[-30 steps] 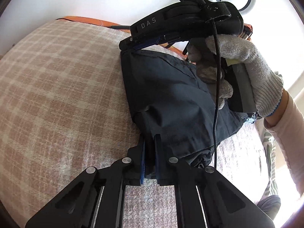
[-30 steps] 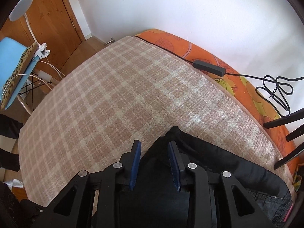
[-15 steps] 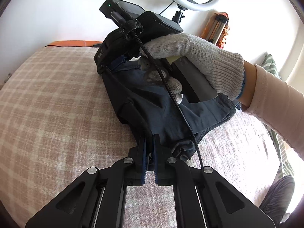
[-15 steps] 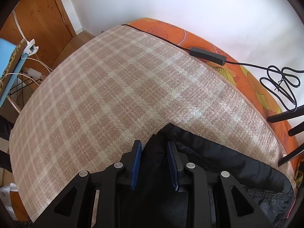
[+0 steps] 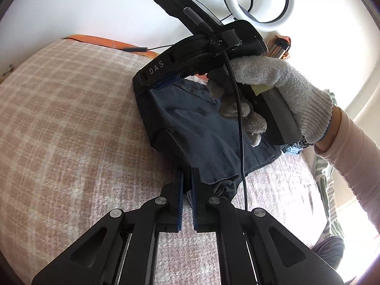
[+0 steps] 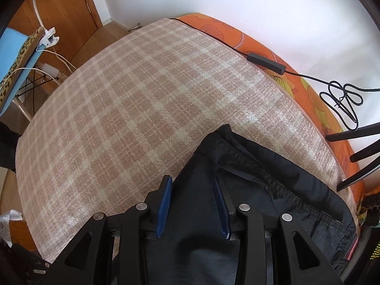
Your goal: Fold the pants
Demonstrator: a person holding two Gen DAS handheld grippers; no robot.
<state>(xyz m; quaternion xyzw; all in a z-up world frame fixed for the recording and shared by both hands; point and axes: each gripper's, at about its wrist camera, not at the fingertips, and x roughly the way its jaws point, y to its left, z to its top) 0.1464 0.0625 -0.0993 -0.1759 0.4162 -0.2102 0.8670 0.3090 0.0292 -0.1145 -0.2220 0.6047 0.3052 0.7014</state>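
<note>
Dark navy pants (image 5: 201, 128) lie folded into a compact stack on a pink plaid blanket (image 5: 71, 118). My left gripper (image 5: 187, 178) is shut on the near edge of the pants. My right gripper (image 5: 163, 84), held by a gloved hand (image 5: 280, 87), sits at the far corner of the stack. In the right wrist view the right gripper (image 6: 192, 182) is open, its jaws spread over the pants (image 6: 249, 166), with the cloth lying loose between them.
An orange sheet (image 6: 261, 45) edges the bed by the white wall, with a black power brick (image 6: 266, 63) and coiled cable (image 6: 344, 102) on it. A ring light (image 5: 258, 0) stands behind. A wooden door (image 6: 59, 7) and a blue chair (image 6: 14, 66) stand left.
The right gripper's jaws have opened wider and let the pants corner go. The left gripper stays shut on the near edge; the stack has shifted slightly.
</note>
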